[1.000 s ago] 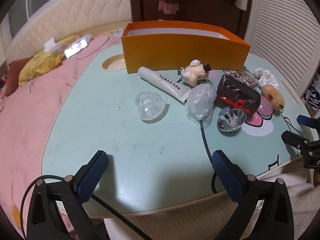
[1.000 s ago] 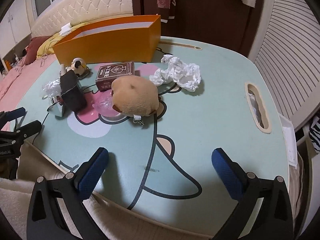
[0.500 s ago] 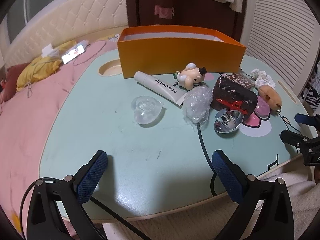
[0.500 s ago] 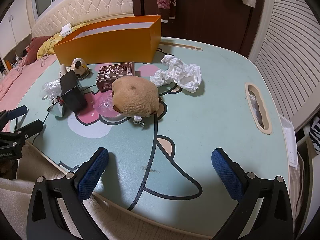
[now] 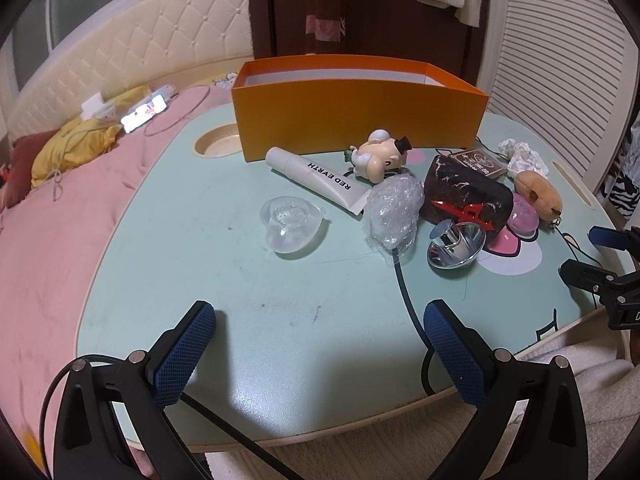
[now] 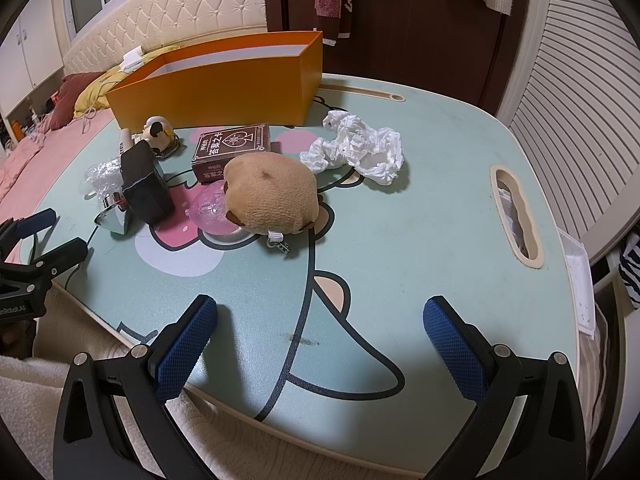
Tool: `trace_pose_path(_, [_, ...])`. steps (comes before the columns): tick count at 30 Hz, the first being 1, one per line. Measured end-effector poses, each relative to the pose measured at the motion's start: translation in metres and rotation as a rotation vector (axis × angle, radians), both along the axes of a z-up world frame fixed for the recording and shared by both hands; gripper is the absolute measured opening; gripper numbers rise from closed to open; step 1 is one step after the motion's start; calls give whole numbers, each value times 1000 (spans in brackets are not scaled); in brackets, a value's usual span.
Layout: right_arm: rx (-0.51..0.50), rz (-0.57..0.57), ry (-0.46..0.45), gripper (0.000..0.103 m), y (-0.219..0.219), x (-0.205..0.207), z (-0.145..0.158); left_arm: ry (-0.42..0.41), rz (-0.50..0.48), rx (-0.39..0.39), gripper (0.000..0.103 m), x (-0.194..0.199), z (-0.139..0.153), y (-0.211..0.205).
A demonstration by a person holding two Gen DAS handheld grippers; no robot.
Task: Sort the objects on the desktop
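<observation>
On the mint worktop (image 5: 168, 240), left to right, we see one clear heart-shaped case (image 5: 291, 225); one white "RED EARTH" tube (image 5: 318, 179), long axis diagonal, cap toward the orange box (image 5: 360, 120); one figurine (image 5: 380, 158); one bubble-wrap wad (image 5: 394, 210); one chrome reflector (image 5: 454, 246). Our left gripper (image 5: 318, 354) and right gripper (image 6: 320, 344) hover spread, holding nothing.

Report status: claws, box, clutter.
Left claw open, right claw open, both empty. Orange cardboard box upright, open-topped. Crumpled white tissue loose on table.
</observation>
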State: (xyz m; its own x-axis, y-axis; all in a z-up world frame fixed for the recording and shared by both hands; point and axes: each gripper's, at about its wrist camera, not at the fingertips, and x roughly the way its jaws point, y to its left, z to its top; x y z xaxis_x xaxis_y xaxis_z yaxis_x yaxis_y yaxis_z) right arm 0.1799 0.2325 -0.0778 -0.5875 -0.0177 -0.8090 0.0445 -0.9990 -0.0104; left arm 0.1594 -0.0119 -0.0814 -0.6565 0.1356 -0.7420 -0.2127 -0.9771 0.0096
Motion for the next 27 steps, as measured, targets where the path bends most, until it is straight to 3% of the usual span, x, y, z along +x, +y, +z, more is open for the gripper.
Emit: trace_pose_path(27, [-1, 6, 0, 103, 3, 0, 0, 12, -19, 3, 103, 0, 1, -7])
